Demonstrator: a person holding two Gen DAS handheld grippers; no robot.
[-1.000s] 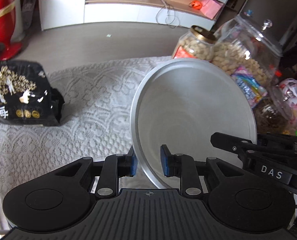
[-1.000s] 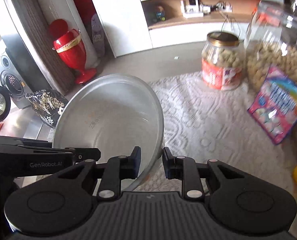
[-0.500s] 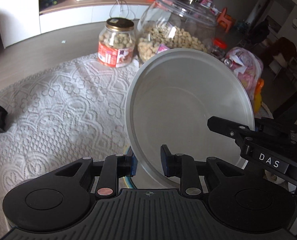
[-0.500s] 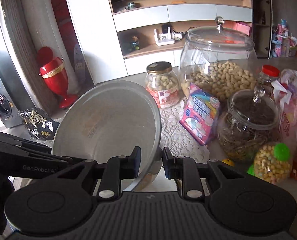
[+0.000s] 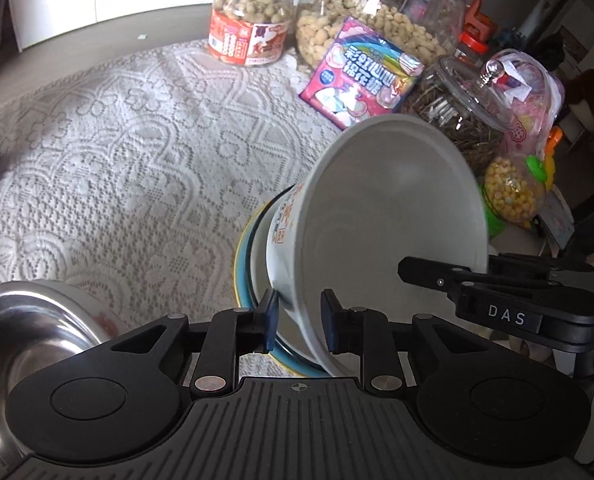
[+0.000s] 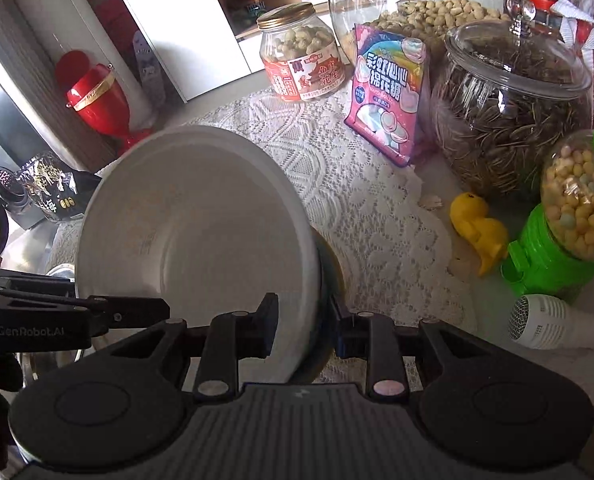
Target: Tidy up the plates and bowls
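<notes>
Both claws pinch the same white bowl [image 5: 381,216], one on each side of its rim. The left claw [image 5: 299,322] has its two blue-padded fingers [image 5: 271,320] clamped across the near left part of the rim, one finger inside and one outside. In the right wrist view the right claw [image 6: 303,330] grips the right part of the rim of the bowl [image 6: 193,220] the same way.

The bowl is tilted, its opening facing the cameras, and red printed marks show on its outer wall. Its base sits in or just over a blue-rimmed dish [image 5: 243,268] with a yellow edge that lies on the lace cloth [image 5: 137,152] covering the bench; whether the two touch is hard to tell.

A steel bowl [image 5: 29,332] lies on the cloth at the near left of the left wrist view. Beyond the white bowl stand a peanut jar [image 6: 301,52] with a gold lid, a pink marshmallow packet [image 6: 389,92] leaning against a larger glass jar, a lidded glass jar of sunflower seeds [image 6: 509,112], a yellow toy duck [image 6: 477,228] and a green candy dispenser [image 6: 565,232].
</notes>
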